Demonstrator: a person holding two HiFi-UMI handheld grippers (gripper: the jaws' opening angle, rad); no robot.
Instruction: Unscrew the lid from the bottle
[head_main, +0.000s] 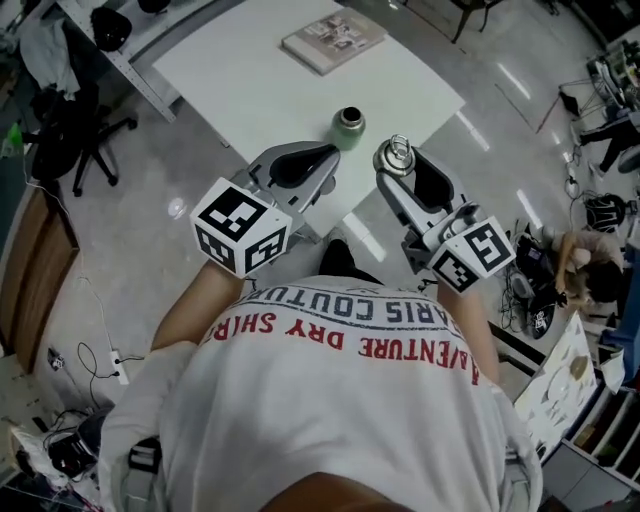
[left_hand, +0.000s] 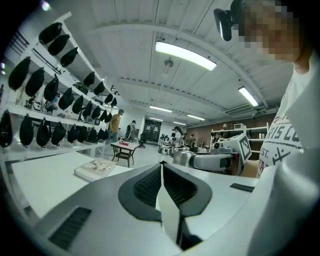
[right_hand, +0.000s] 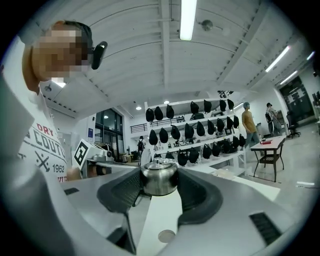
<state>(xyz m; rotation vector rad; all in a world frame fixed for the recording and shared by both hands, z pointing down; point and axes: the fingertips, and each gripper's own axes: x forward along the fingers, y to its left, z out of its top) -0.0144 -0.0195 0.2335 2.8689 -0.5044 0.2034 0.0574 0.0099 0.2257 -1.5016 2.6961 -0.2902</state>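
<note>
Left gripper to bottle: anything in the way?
Nothing visible. In the head view the shut, empty left gripper shows just short of the green bottle on the white table. The lid is off to the side, in the right gripper.

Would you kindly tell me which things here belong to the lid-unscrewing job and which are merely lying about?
Job in hand:
- green bottle, open, on the table
- metal lid, clamped in the right gripper
- left gripper, shut and empty

Lying about:
- book at the table's far end
- office chair on the floor
</note>
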